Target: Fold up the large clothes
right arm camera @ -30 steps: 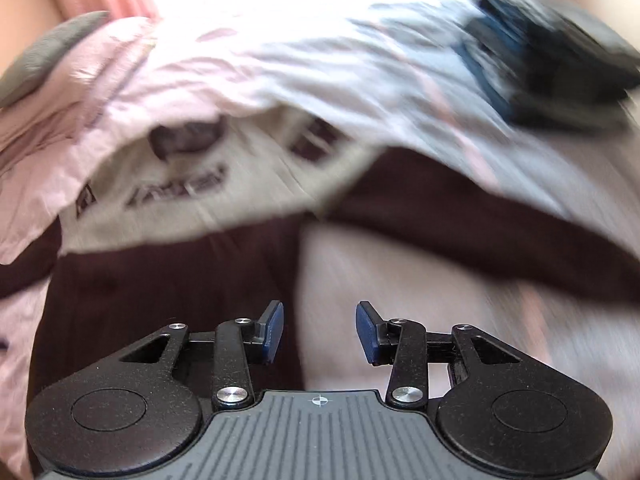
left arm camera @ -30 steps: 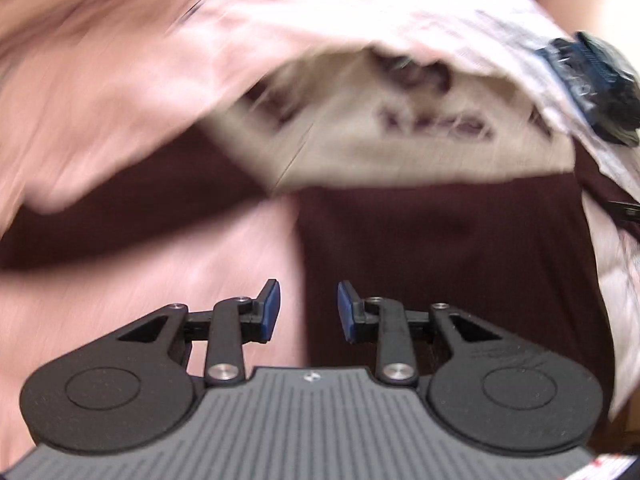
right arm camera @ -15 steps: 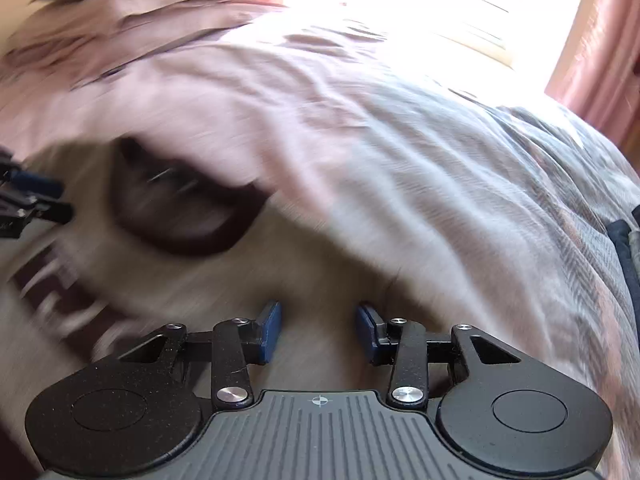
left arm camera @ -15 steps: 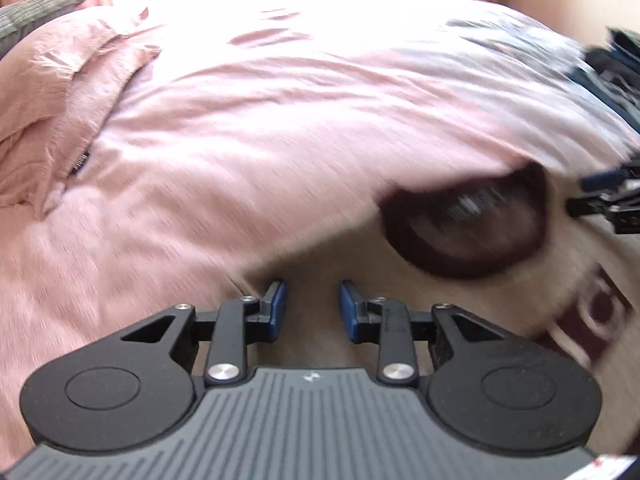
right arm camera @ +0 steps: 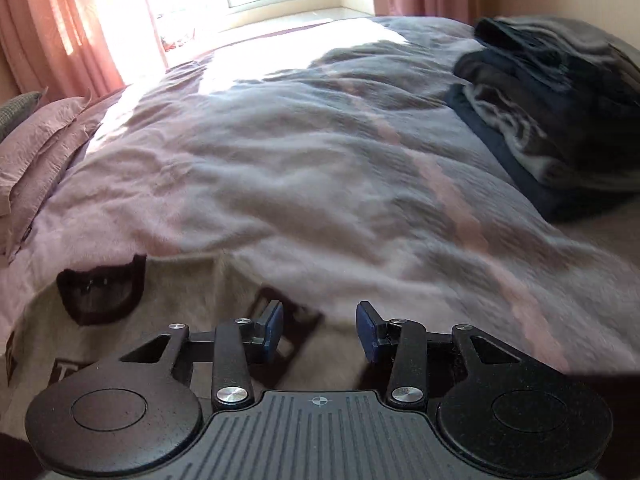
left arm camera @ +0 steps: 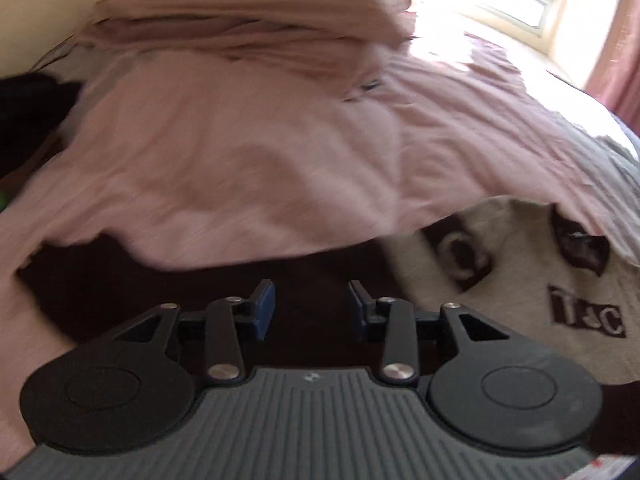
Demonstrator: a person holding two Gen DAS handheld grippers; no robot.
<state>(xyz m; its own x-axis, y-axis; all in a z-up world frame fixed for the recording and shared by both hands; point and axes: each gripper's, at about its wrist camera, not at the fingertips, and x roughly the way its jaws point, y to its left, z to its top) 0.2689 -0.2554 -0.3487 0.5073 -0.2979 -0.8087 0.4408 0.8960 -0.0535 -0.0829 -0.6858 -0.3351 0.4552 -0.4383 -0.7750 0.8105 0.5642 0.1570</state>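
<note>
Though the cream-and-maroon sweatshirt (left arm camera: 520, 280) lies spread at the lower right of the left view on the pink duvet (left arm camera: 260, 160), no fold shows yet. Left tool (left arm camera: 310, 310) is opening, empty; right tool (right arm camera: 320, 332) part-open, empty.

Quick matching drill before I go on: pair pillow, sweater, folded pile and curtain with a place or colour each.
Things:
1. pillow
2. sweater
3. folded pile
4. curtain

Descriptions:
A. dark blue and grey, far right on the bed
B. beige and maroon, with lettering
C. salmon pink, beside the window
D. pink, at the left edge of the bed

Pairs: 1-D, 2-B, 3-A, 4-C
</note>
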